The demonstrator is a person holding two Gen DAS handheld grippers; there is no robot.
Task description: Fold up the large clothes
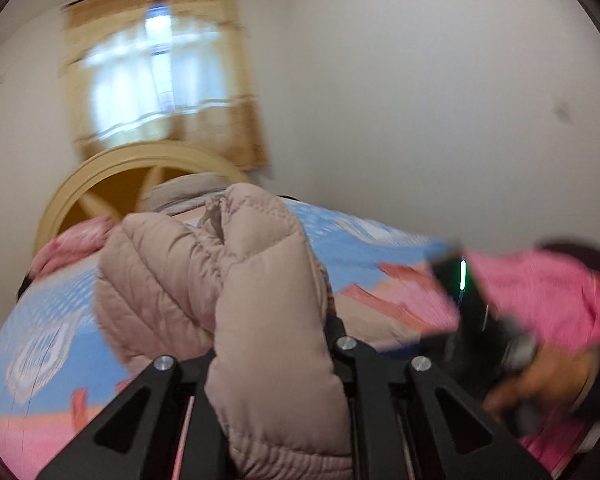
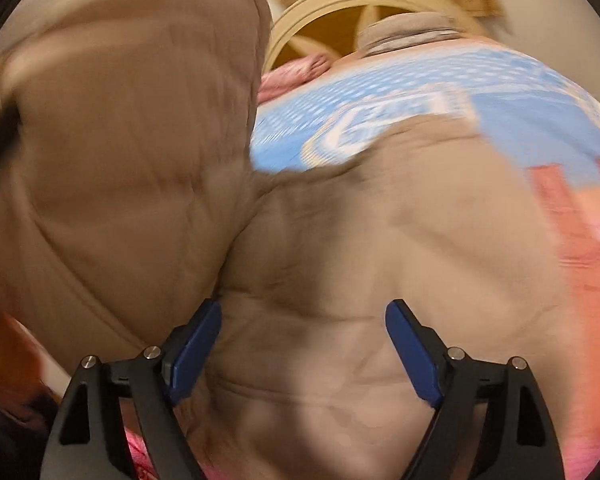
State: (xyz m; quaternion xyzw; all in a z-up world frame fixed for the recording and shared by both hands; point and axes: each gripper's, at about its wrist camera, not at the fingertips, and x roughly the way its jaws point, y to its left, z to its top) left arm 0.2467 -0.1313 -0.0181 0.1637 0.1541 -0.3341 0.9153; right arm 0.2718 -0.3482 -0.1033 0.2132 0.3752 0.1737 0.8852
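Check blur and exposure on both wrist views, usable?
Left wrist: puffer jacket clamped in the left gripper is fairly sharp; window blown out and smeared, pink sleeve streaked. Right wrist: heavy motion blur throughout, only the open right gripper is crisp; strong fisheye curvature in both.

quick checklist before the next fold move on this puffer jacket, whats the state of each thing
1. Left gripper clamped on the puffer jacket: ok, padded fabric fills the space between its jaws.
2. Right gripper ready to grab: ok, jaws apart over the jacket, blue pads bare.
3. Right gripper already holding fabric: not ok, nothing pinched.
4. Jacket lying flat on the bedspread: not ok, one part is lifted and bunched.
5. Which seam or hem sits under the right gripper: cannot tell, view is blurred.
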